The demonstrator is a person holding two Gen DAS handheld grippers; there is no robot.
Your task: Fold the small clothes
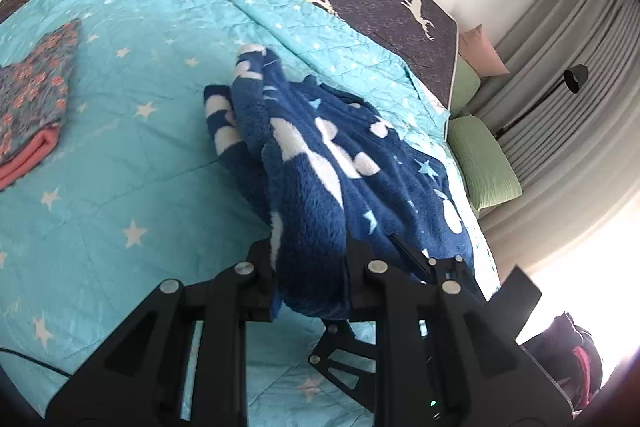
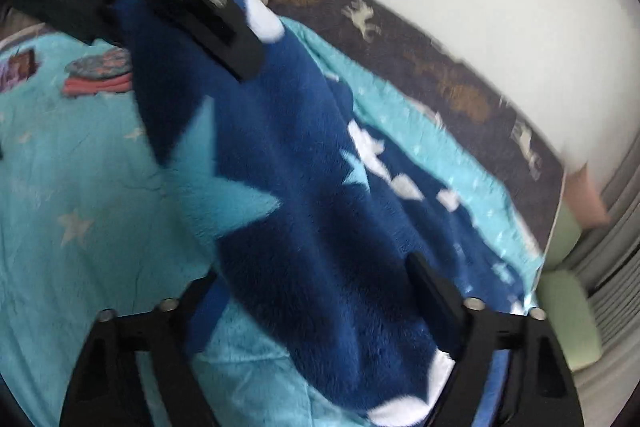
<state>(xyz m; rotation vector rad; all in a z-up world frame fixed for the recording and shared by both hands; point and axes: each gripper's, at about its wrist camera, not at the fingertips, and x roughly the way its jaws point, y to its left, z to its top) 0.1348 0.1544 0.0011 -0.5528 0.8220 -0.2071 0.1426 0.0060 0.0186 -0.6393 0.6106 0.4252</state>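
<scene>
While the left gripper (image 1: 310,269) pinches the blue fleece (image 1: 320,163) above the quilt (image 1: 120,155), the right gripper (image 2: 316,283) straddles it, jaws wide.

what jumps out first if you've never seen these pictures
A fluffy dark blue garment with white shapes and pale stars fills the middle, pinched in the left gripper and lifted off the turquoise star quilt. The right gripper straddles the same cloth with fingers spread. A folded floral piece lies at the quilt's left edge.
</scene>
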